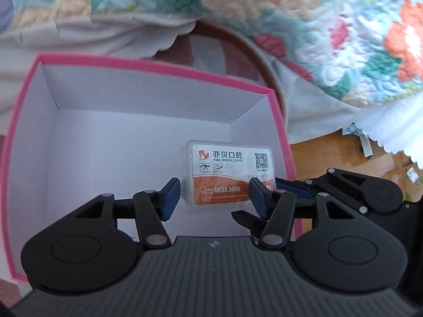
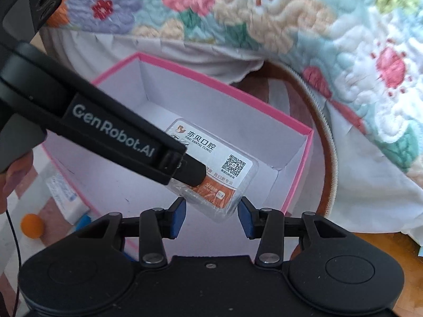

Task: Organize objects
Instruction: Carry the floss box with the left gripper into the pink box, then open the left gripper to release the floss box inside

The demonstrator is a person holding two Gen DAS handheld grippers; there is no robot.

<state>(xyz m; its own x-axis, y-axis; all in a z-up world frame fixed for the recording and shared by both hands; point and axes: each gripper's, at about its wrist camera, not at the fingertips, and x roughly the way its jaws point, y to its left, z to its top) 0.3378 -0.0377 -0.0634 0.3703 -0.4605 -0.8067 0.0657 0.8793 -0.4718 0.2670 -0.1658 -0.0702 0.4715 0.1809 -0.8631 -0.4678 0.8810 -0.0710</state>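
The left tool point(image 1: 214, 198) points steeply down into a pink box point(image 1: 15, 137) and is clamped on a clear plastic case point(image 1: 224, 169) with a white-and-orange dental clinic label. Its left pad sits at the case's left edge, and its right pad overlaps the label. In the right wrist view, this tool comes in from 10 o'clock, with part of a hand point(image 2: 13, 174) behind it at 9 o'clock.

The right tool point(image 2: 211, 215) also tilts down from the box's near side. Its pads point(image 2: 244, 219) stand on either side of the case's lower corner. Whether they press on it cannot be told.

The box has white walls, and only the case shows inside it, just above the floor toward the right wall.

A floral quilt point(image 2: 264, 13) fills 12 to 3 o'clock, draping over a brown curved rim point(image 2: 327, 137) beside the box. At 8 o'clock, outside the box, lie an orange ball point(image 2: 31, 225) and a white packet point(image 2: 63, 192).
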